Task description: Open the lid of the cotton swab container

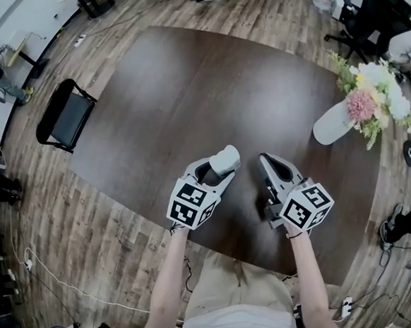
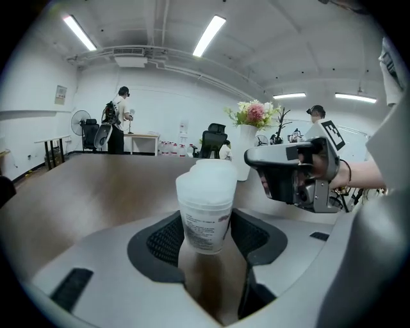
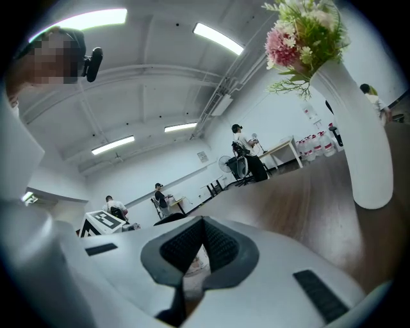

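Gripping the container near its base, the left tongs stand wide apart, with a dark ribbed pad pressed against each side of it. The container is a small, translucent white tub, roughly upright, with a printed label facing the left gripper view. Its lid sits on top, closed. In the head view the container shows at the tips of the left tongs, over the near part of the dark brown bench, and its underside appears clear of the surface.

The right tongs are closed, pads together at the tips, and hold nothing. They lie just right of the left tongs, pointing the same way across the bench, near the container but apart from it. In the left gripper view they hang beside the lid, at about its height.

A white vase of pink and white flowers stands at the far right edge of the bench, well apart from both tongs. A black chair stands on the wooden floor to the left.
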Demonstrator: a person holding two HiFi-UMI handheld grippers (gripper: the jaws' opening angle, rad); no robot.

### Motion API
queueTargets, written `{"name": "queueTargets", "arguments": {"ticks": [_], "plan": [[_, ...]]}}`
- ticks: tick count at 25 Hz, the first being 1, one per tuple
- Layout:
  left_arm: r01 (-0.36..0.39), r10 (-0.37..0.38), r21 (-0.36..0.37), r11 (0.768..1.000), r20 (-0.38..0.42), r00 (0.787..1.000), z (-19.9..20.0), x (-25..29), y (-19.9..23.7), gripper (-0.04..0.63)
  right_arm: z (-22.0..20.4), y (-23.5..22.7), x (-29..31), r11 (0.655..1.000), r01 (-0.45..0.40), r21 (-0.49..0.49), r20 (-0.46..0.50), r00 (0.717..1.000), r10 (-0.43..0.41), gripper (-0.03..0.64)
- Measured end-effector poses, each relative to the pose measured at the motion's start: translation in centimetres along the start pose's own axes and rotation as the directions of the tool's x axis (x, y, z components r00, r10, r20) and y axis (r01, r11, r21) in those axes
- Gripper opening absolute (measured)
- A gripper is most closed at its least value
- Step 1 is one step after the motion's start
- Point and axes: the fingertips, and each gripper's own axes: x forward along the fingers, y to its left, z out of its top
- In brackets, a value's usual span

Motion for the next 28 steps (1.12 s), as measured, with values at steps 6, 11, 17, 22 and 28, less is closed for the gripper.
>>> {"name": "queueTargets", "arguments": {"ticks": [6, 11, 17, 22, 28], "plan": [[0.078, -0.078, 0.005, 0.997, -0.005, 0.997, 1.7, -2.0, -3.6, 0.244, 2.2, 1.5, -1.6, 0.993, -0.113, -0.036, 0.013, 0.993, 0.113, 0.021], [0.111, -0.111, 0.015, 0.994, 0.009, 0.994, 2.7, -4.1, -5.7, 0.244, 3.6, 3.3, -3.2, 0.975, -0.215, -0.057, 0.033, 0.976, 0.217, 0.021], [0.148, -0.149, 0.042, 0.988, 0.033, 0.988, 4.1, -6.9, -8.0, 0.244, 5.0, 6.2, -5.0, 0.933, -0.344, -0.106, 0.022, 0.937, 0.348, 0.021], [0.175, -0.177, 0.07, 0.982, 0.031, 0.984, 4.8, -8.7, -9.6, 0.242, 6.3, 9.1, -6.4, 0.875, -0.471, -0.113, 0.001, 0.881, 0.474, 0.023], [0.214, -0.216, 0.101, 0.972, 0.004, 0.976, 4.7, -10.0, -11.0, 0.242, 6.4, 12.2, -7.6, 0.78, -0.618, -0.101, -0.077, 0.786, 0.613, 0.064]]}}
